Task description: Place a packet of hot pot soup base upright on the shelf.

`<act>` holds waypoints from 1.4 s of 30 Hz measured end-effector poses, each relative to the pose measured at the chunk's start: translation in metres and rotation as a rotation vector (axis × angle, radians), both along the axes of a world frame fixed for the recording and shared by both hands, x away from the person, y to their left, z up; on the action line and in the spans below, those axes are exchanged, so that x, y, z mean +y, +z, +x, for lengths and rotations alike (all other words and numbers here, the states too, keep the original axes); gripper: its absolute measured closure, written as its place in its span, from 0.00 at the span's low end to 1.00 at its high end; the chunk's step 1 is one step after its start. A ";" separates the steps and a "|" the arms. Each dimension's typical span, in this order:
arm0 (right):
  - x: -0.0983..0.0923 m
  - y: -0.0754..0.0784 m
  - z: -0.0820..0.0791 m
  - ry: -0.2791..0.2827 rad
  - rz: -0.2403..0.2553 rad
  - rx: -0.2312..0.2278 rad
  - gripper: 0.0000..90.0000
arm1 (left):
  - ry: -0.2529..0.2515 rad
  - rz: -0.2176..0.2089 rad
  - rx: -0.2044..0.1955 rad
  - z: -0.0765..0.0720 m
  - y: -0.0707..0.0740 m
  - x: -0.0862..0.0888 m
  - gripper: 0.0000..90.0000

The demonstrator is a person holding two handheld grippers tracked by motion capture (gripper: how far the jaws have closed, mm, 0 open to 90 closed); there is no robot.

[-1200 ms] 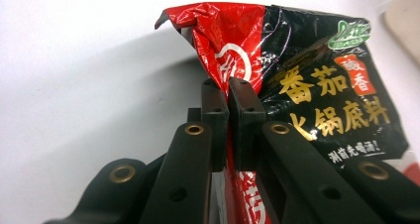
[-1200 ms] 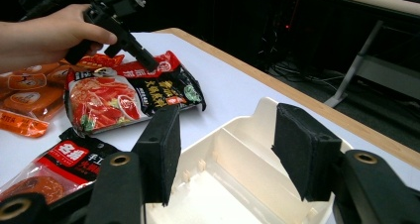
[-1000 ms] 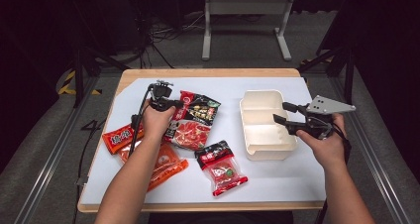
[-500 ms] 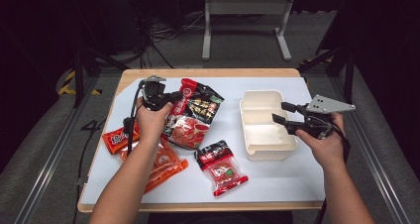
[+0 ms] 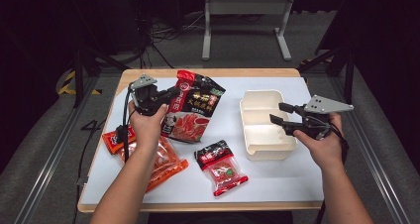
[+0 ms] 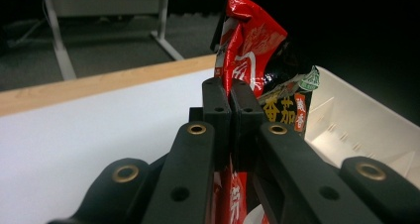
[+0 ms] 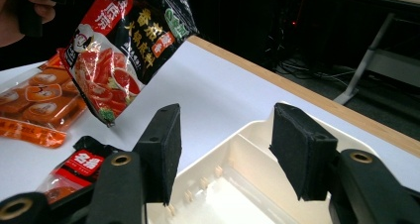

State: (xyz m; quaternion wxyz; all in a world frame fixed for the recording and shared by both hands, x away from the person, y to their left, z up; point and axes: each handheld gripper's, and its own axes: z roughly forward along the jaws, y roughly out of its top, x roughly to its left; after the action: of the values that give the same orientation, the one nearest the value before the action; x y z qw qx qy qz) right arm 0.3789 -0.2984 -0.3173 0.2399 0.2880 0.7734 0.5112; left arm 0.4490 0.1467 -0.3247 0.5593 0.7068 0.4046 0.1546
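Pinching the red-and-black sauce packet [image 5: 194, 112] by its edge, your left gripper [image 5: 171, 94] holds it lifted over the far-left part of the table [image 5: 277, 184]. Your right gripper [image 5: 277, 113] hovers, jaws apart and empty, above the white tray [image 5: 262, 130] at right.

High view looking forward and down over table [image 5: 297, 85]. Left gripper view riding close behind jaws clamping sauce packet [image 6: 247, 50]. Right gripper view facing across white tray [image 7: 257, 184]; both sharing packet, tray.
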 end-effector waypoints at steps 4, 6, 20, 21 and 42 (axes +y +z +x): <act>0.005 0.000 -0.001 0.017 0.015 0.009 0.51 | -0.015 -0.027 -0.046 -0.016 0.004 0.000 0.98; 0.010 0.001 -0.002 0.026 0.015 0.013 0.50 | -0.026 -0.040 -0.059 -0.022 0.006 0.000 0.98; 0.051 0.007 0.001 0.108 0.020 0.044 0.47 | -0.055 -0.060 -0.100 -0.040 0.016 0.001 0.98; 0.055 0.008 0.003 0.117 0.020 0.050 0.47 | -0.056 -0.062 -0.103 -0.040 0.017 0.001 0.98; 0.092 0.017 0.034 0.170 0.119 0.150 0.37 | -0.144 -0.087 -0.144 -0.058 0.021 -0.012 0.97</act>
State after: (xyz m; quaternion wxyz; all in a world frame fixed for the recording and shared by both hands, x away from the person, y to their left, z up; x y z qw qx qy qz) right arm 0.4126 -0.2062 -0.3004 0.1196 0.2725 0.7790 0.5519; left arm 0.3908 0.1349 -0.3034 0.6270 0.6960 0.3178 0.1467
